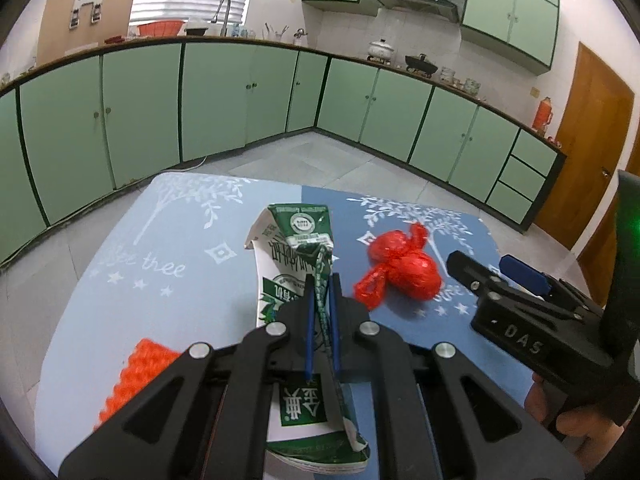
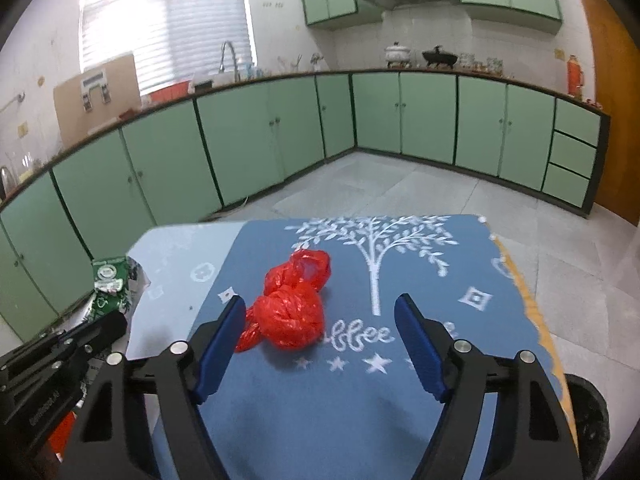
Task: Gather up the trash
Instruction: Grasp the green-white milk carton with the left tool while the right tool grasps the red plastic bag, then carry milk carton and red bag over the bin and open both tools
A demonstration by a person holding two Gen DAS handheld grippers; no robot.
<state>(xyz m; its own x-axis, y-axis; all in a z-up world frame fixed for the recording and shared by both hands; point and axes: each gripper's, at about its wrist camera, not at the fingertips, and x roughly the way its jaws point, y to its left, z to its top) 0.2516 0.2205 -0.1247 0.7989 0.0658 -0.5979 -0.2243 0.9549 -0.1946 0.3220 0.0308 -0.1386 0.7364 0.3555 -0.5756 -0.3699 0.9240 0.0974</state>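
Note:
A flattened green-and-white milk carton (image 1: 296, 236) is pinched between the blue pads of my left gripper (image 1: 322, 280), which is shut on it and holds it above the table. In the right wrist view the carton (image 2: 110, 284) shows at the far left, with the left gripper (image 2: 112, 322) below it. A knotted red plastic bag (image 2: 292, 312) lies on the blue tablecloth (image 2: 440, 280). My right gripper (image 2: 320, 302) is open, and the bag sits between its fingers, nearer the left one. The left wrist view has the bag (image 1: 404, 264) just left of the right gripper (image 1: 492, 270).
An orange textured item (image 1: 136, 376) lies at the table's near left. A dark round bin (image 2: 588, 420) stands beside the table's right edge. Green cabinets (image 2: 256, 140) line the walls beyond a tiled floor. A hand (image 1: 560, 412) holds the right gripper.

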